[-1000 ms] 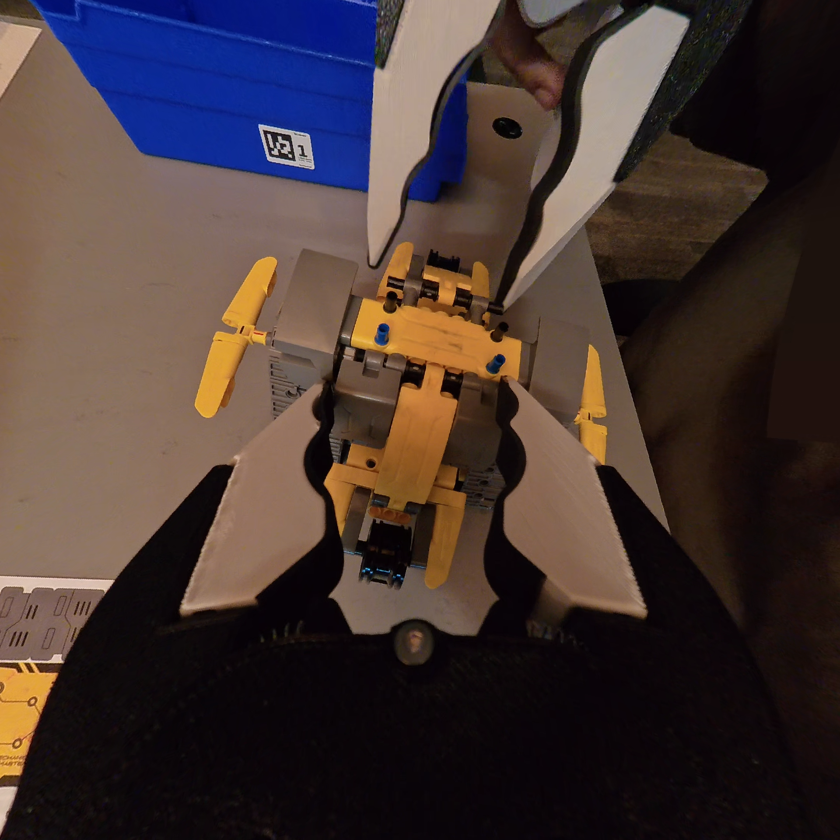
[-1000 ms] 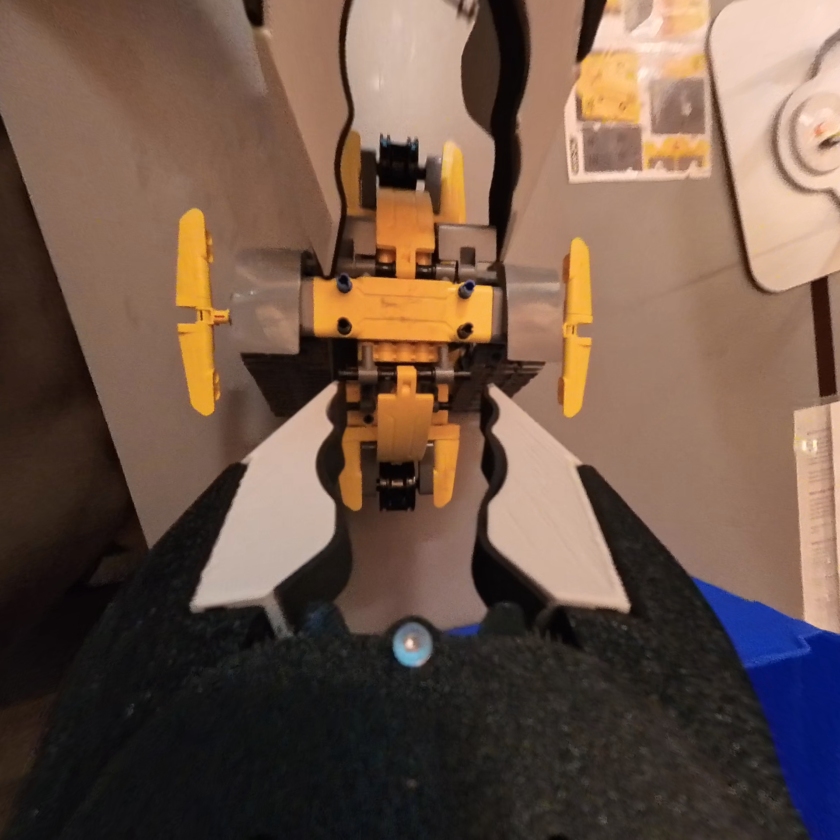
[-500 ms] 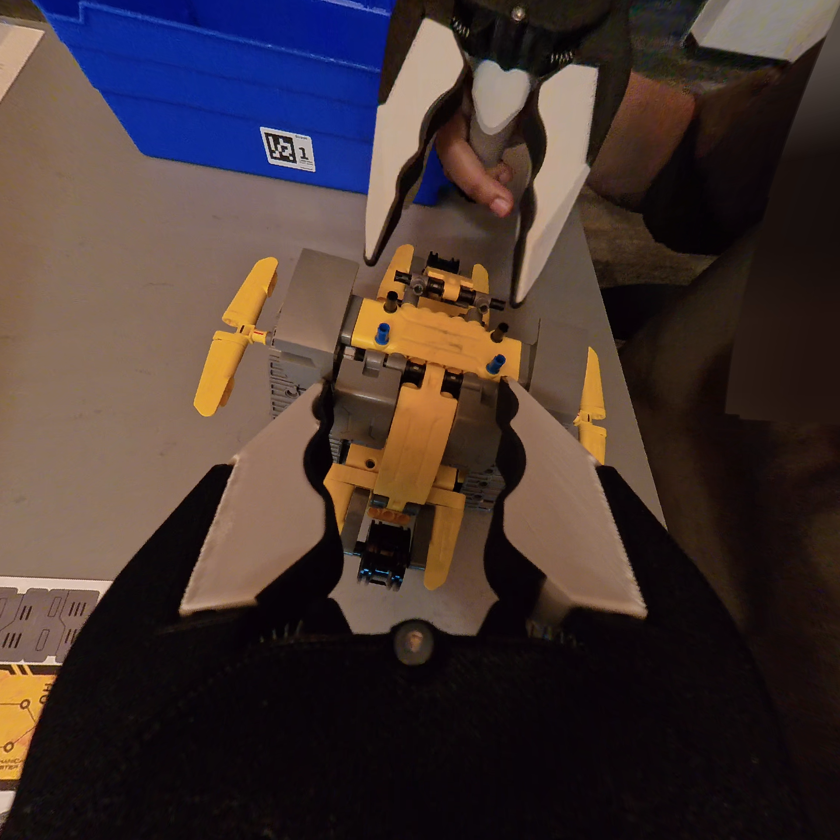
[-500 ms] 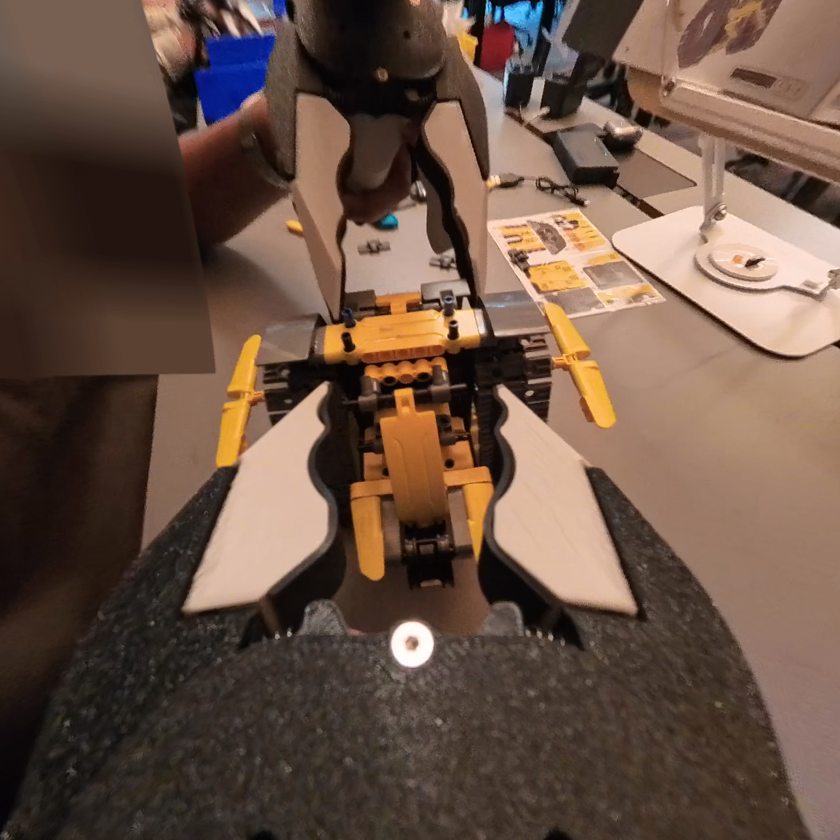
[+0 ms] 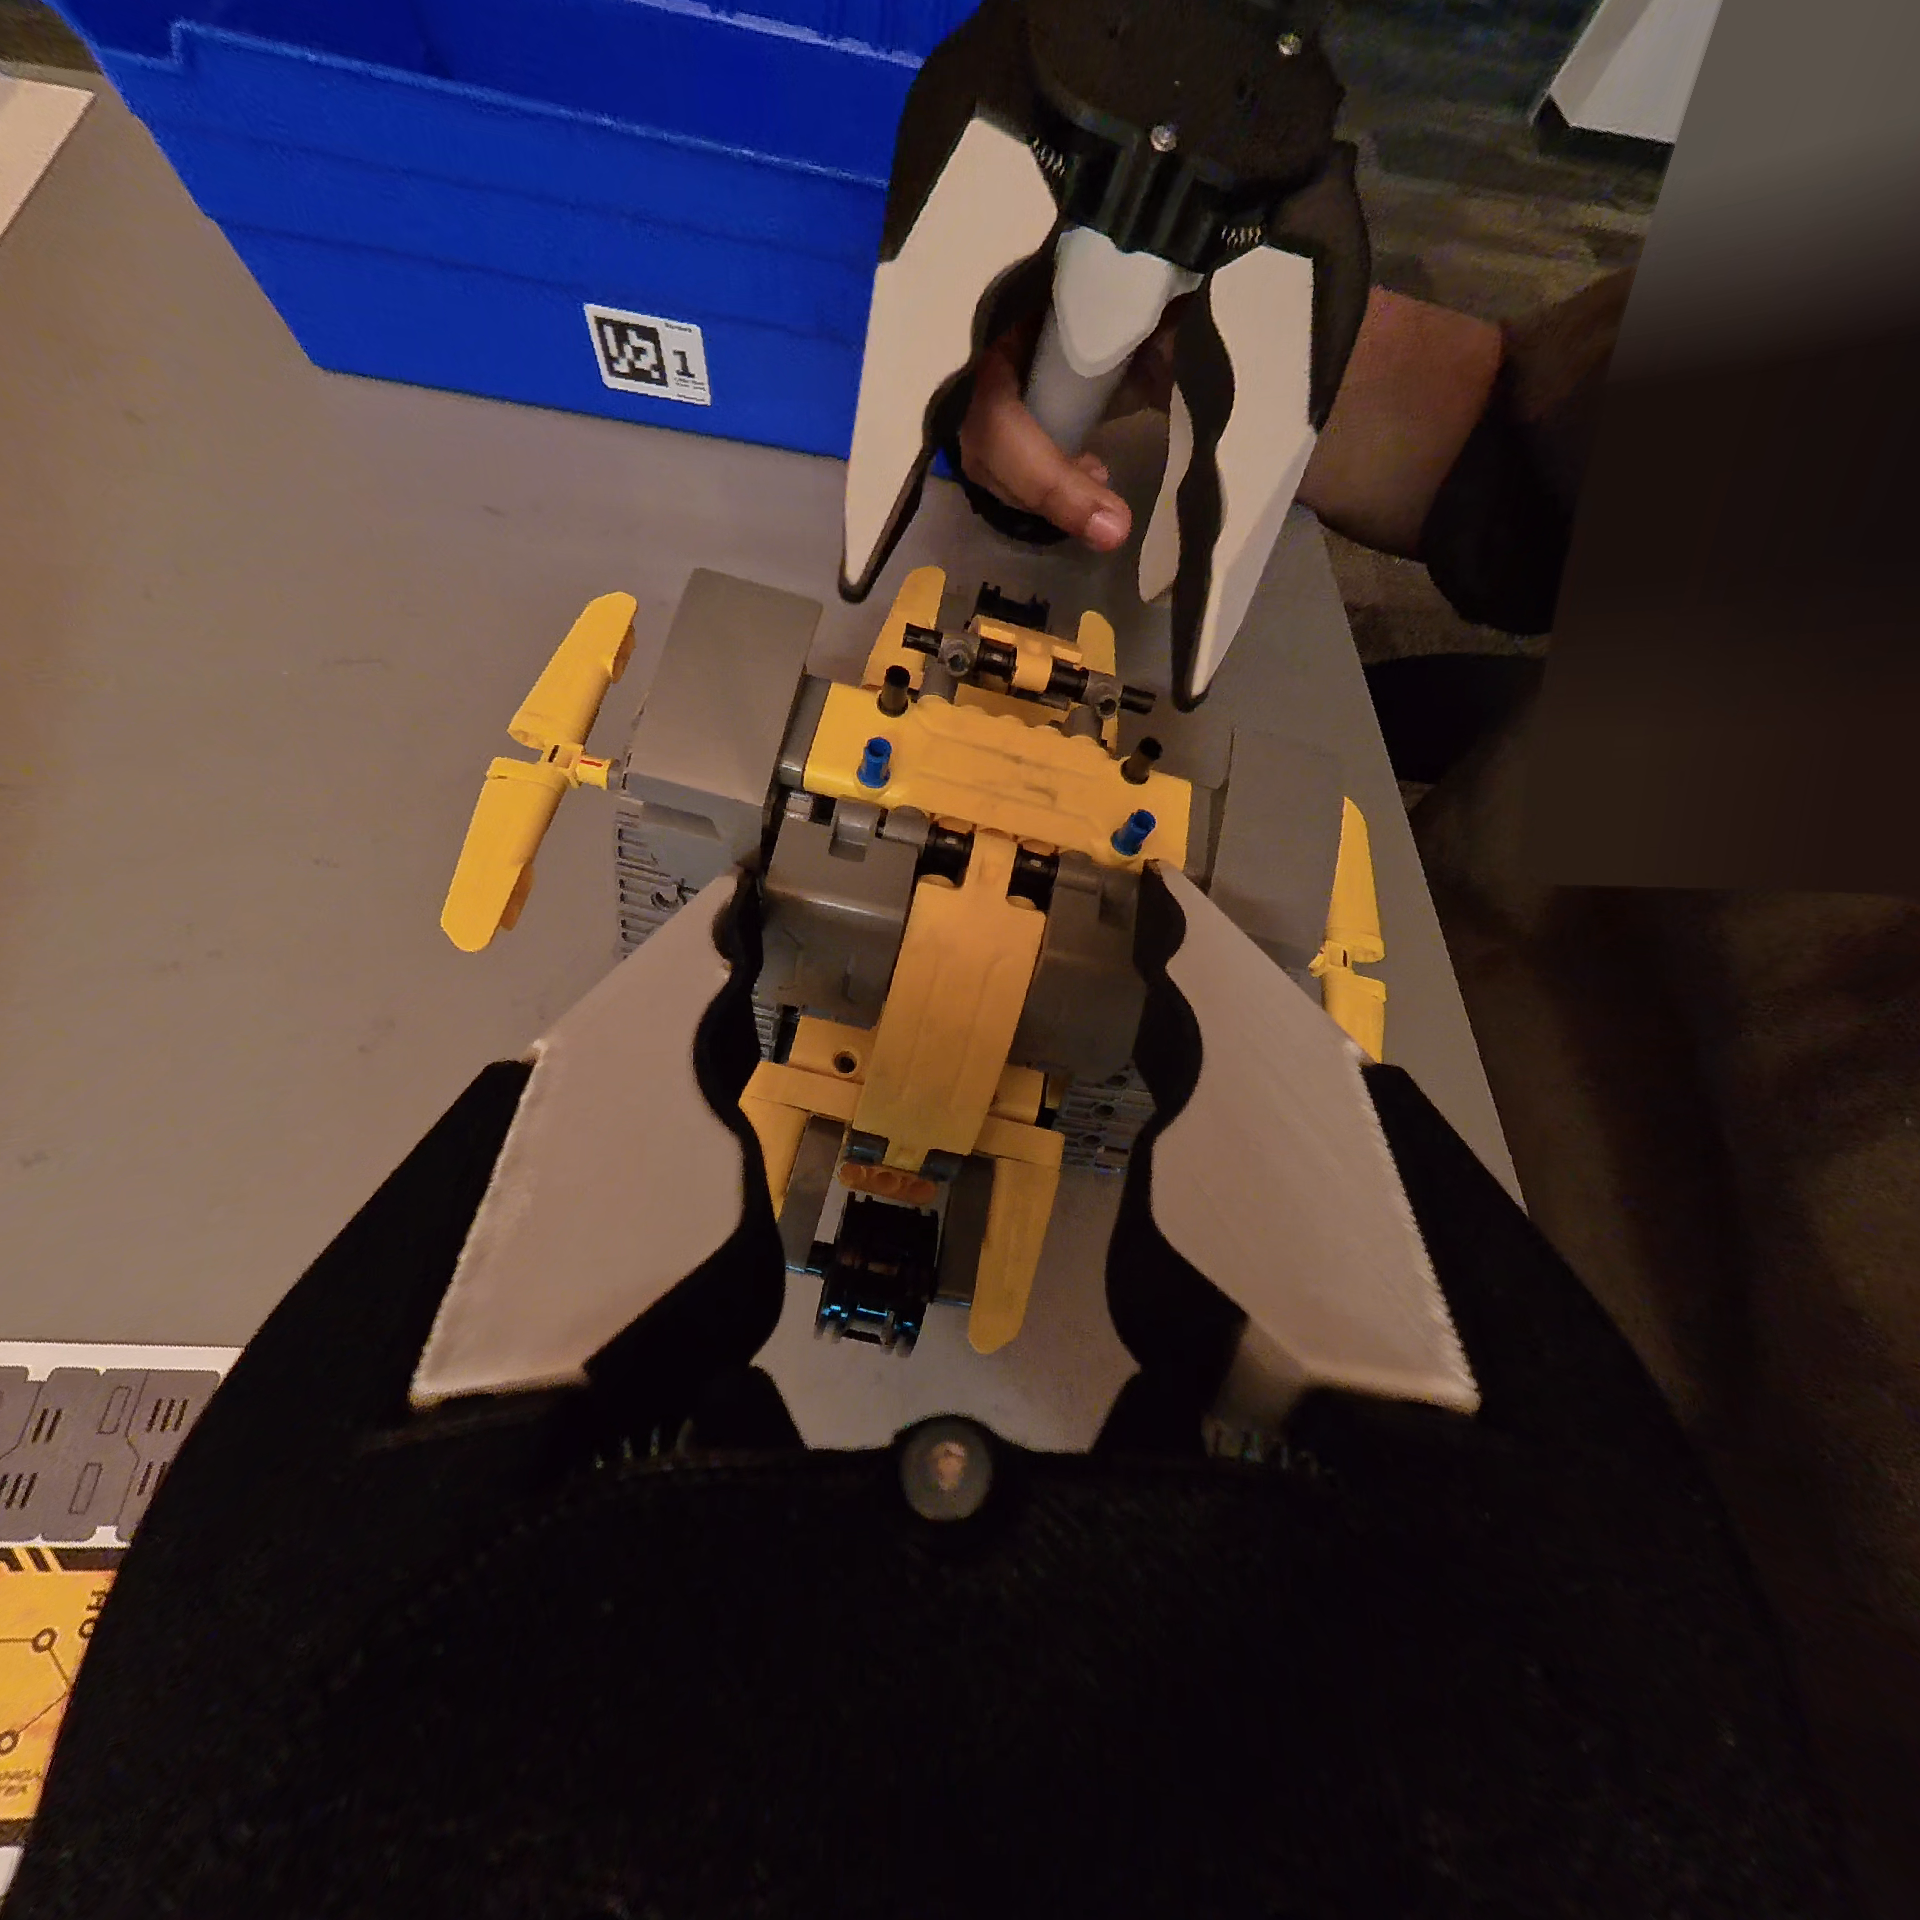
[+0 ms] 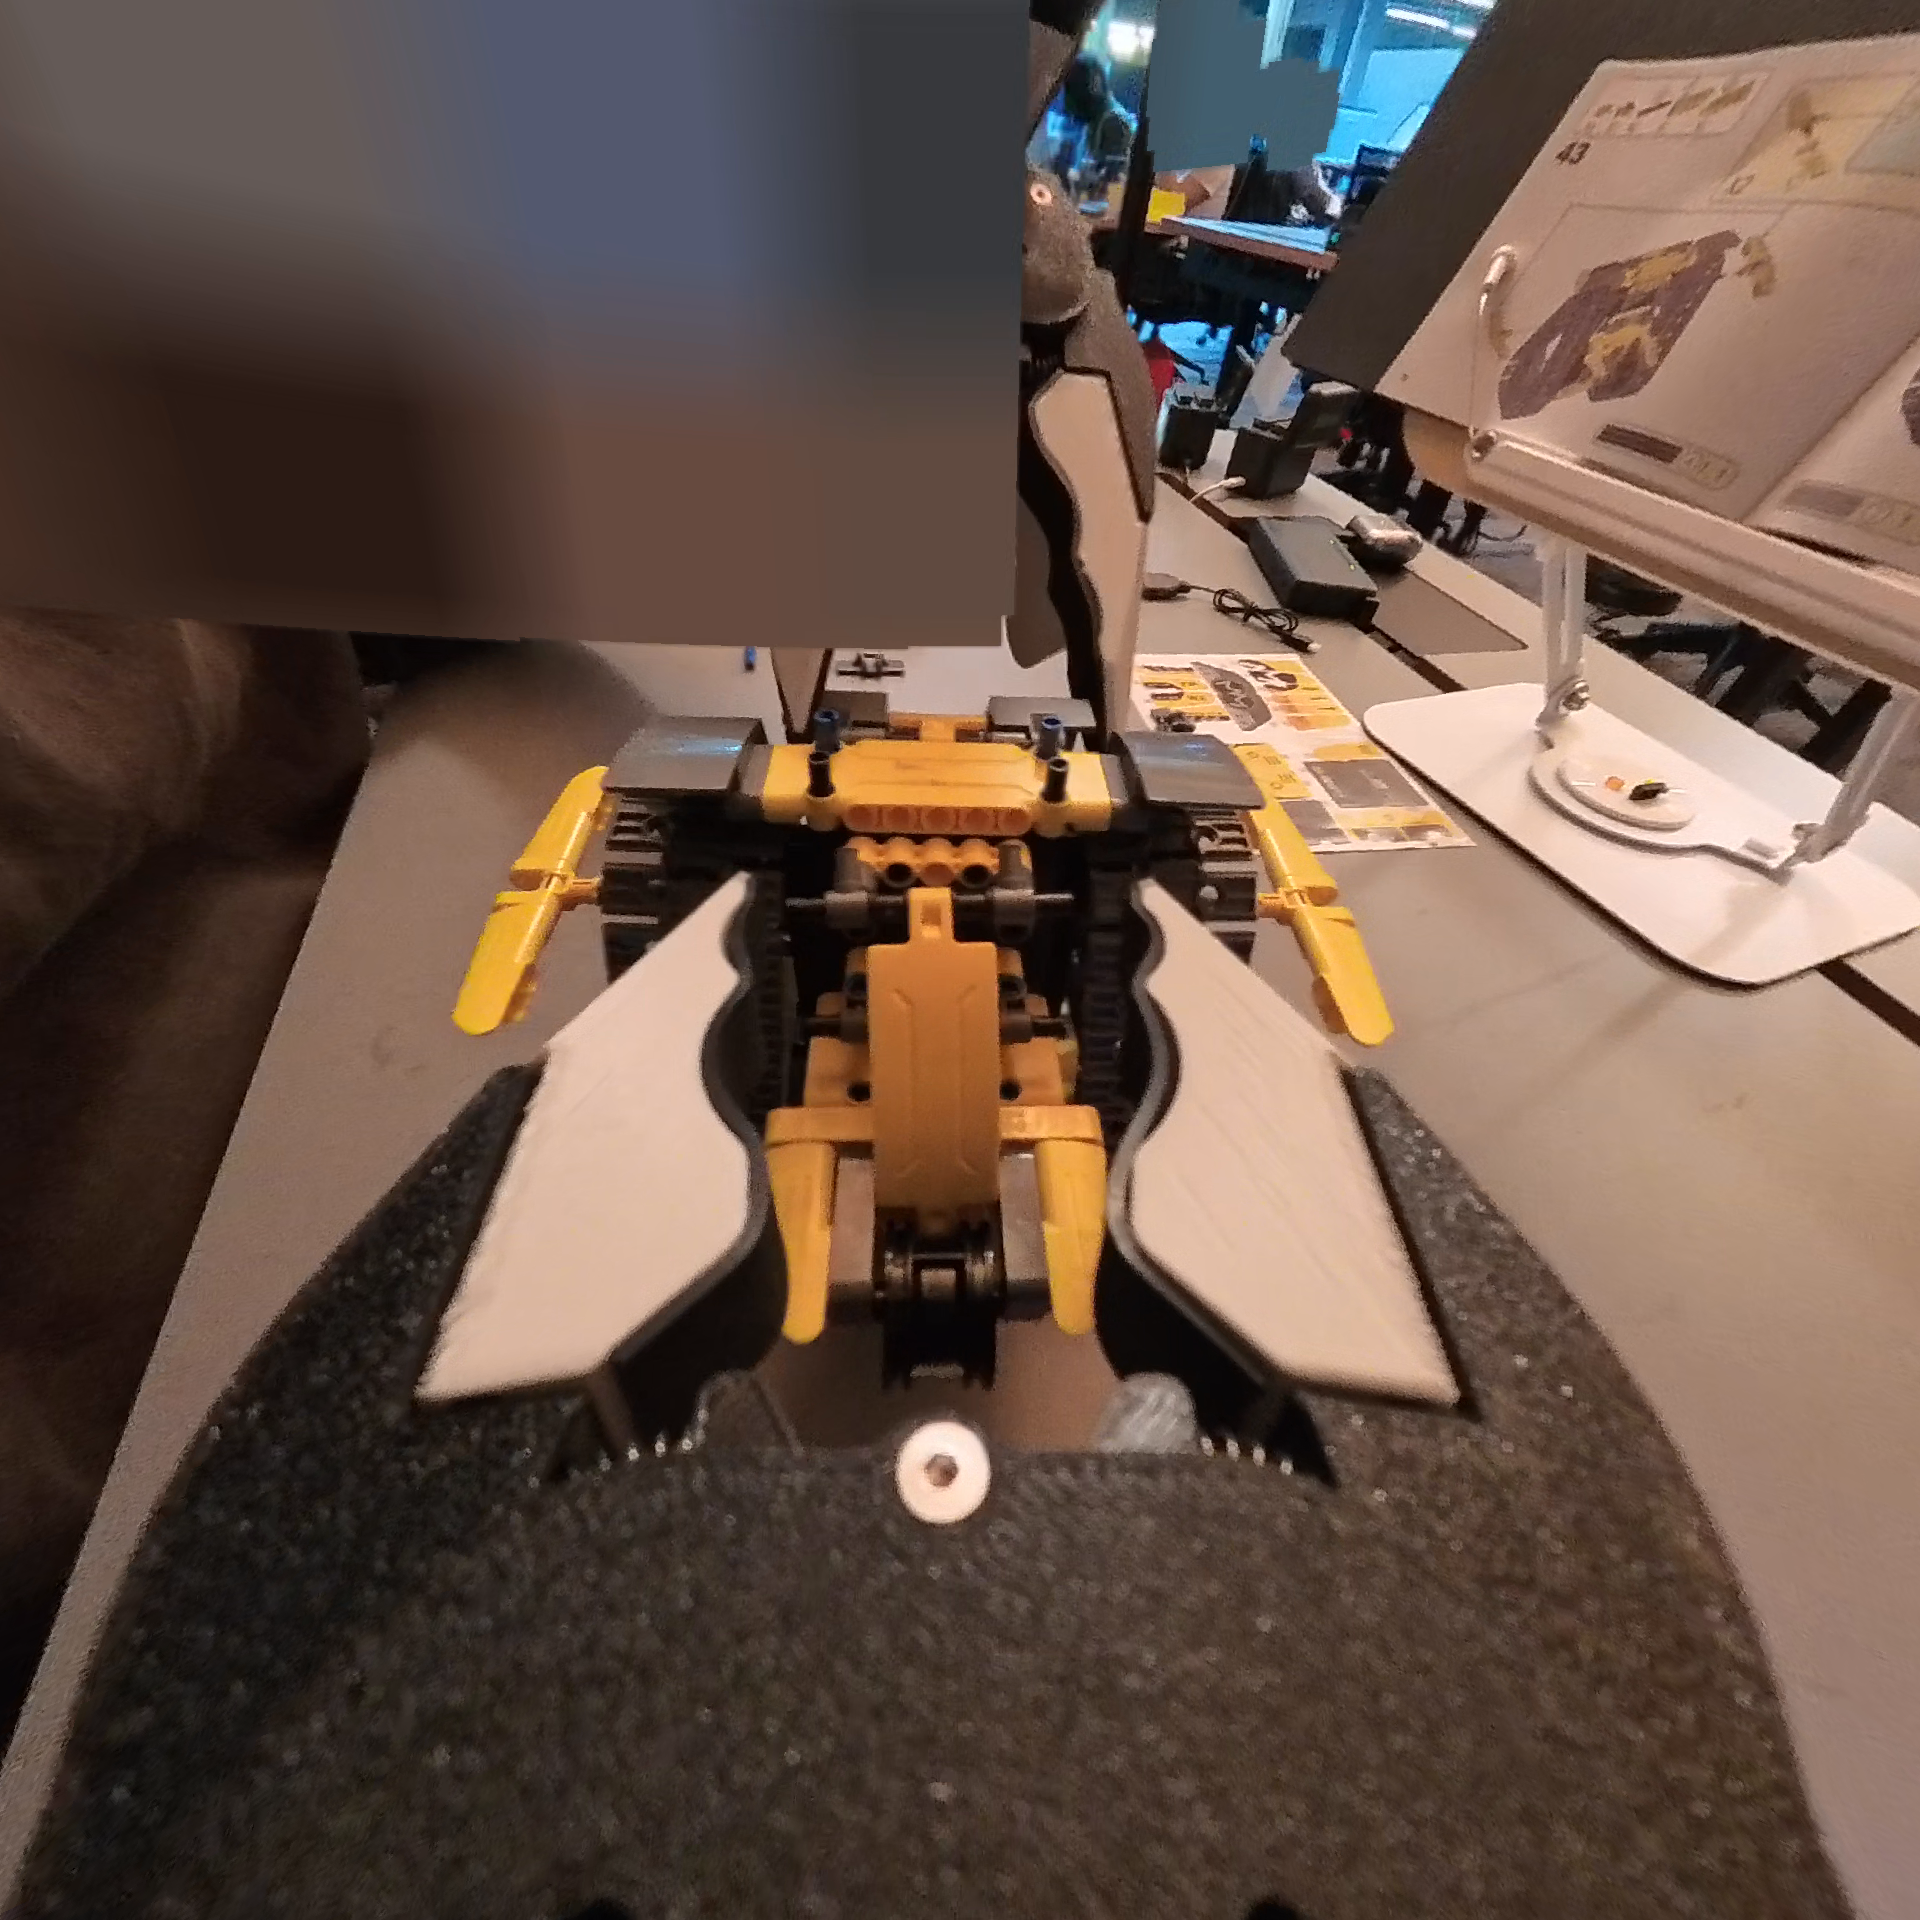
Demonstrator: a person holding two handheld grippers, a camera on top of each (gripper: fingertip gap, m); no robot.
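A yellow, grey and black brick-built tracked model (image 5: 997, 769) stands on the grey table (image 5: 260, 727), with yellow blades sticking out on both sides. My left gripper (image 5: 940, 888) is closed on the sides of its grey body from the near end. My right gripper (image 5: 1029, 639) comes from the opposite end, jaws apart, its fingertips (image 5: 1195, 686) just outside the model's far yellow arm. In the right wrist view the model (image 6: 935, 779) lies between my right gripper's (image 6: 940, 899) fingers, which sit over its black tracks. The left gripper's finger (image 6: 1091, 499) rises behind it.
A blue bin (image 5: 520, 187) with a square marker sticker stands behind the model. Printed sheets lie on the table (image 5: 52, 1507) (image 6: 1278, 748). A white stand (image 6: 1662, 862) holds an open booklet (image 6: 1714, 260). The table edge runs close beside the model (image 5: 1403, 831). A hand (image 5: 1039, 468) holds the right gripper.
My right gripper has swung from looking straight down on the model to a low, forward angle and has drawn back a little. My left gripper and the model have stayed put.
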